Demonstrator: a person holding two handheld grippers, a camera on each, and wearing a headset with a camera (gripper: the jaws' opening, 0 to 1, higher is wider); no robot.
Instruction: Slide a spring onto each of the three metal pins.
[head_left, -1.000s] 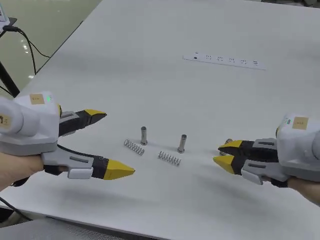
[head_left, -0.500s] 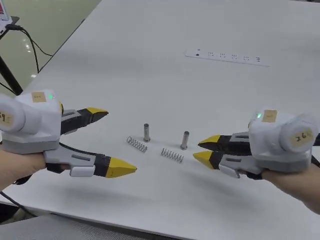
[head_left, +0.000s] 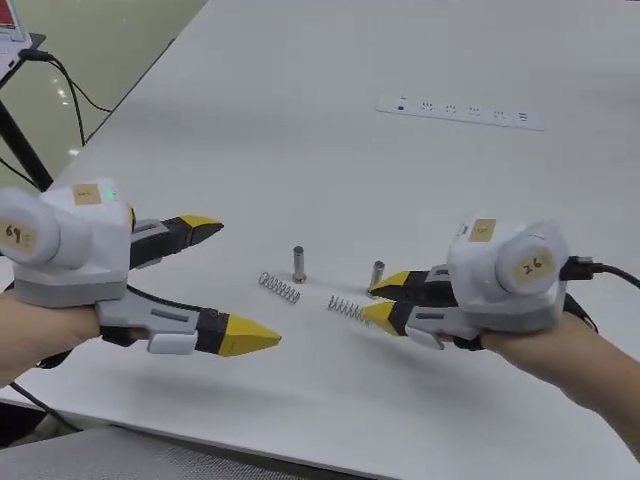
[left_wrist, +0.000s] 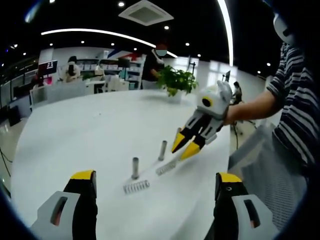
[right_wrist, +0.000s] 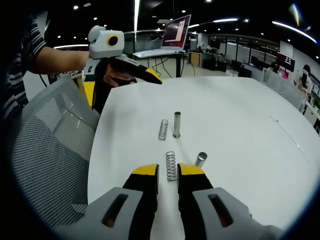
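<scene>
1. Right gripper (head_left: 380, 298) (white body, black jaws, yellow tips) has moved in from the right side of the bench over the last second. Left gripper, pins and springs sit where they were.
2. White workbench (head_left: 300, 120): flat matte top, and all the parts lie on it near the front edge.
3. Left gripper (head_left: 243, 283), same build: we see its jaws spread wide with nothing between them. It hovers left of the parts and is well apart from them. Its own view (left_wrist: 155, 176) looks across at both pins, both springs and the right gripper (left_wrist: 184, 149).
4. Right gripper, own view (right_wrist: 168, 172): jaws are parted by a narrow gap that is wider than the spring. They straddle the near end of that spring without pinching it. The left gripper (right_wrist: 121, 85) shows at top left there.
5. Long white power strip (head_left: 460, 110): lies flat, far back on the bench.
6. Left pin (head_left: 299, 264), a short grey metal cylinder: upright, at mid-bench.
7. Right pin (head_left: 377, 275), same kind: upright, just beside the right gripper's upper tip; also seen here (right_wrist: 200, 159).
8. Left spring (head_left: 280, 288), a small steel coil: lies flat just beside the left pin's base.
9. Right spring (head_left: 345, 308), same kind: lies flat in front of the right pin, with its end between the right gripper's tips (right_wrist: 171, 165).
</scene>
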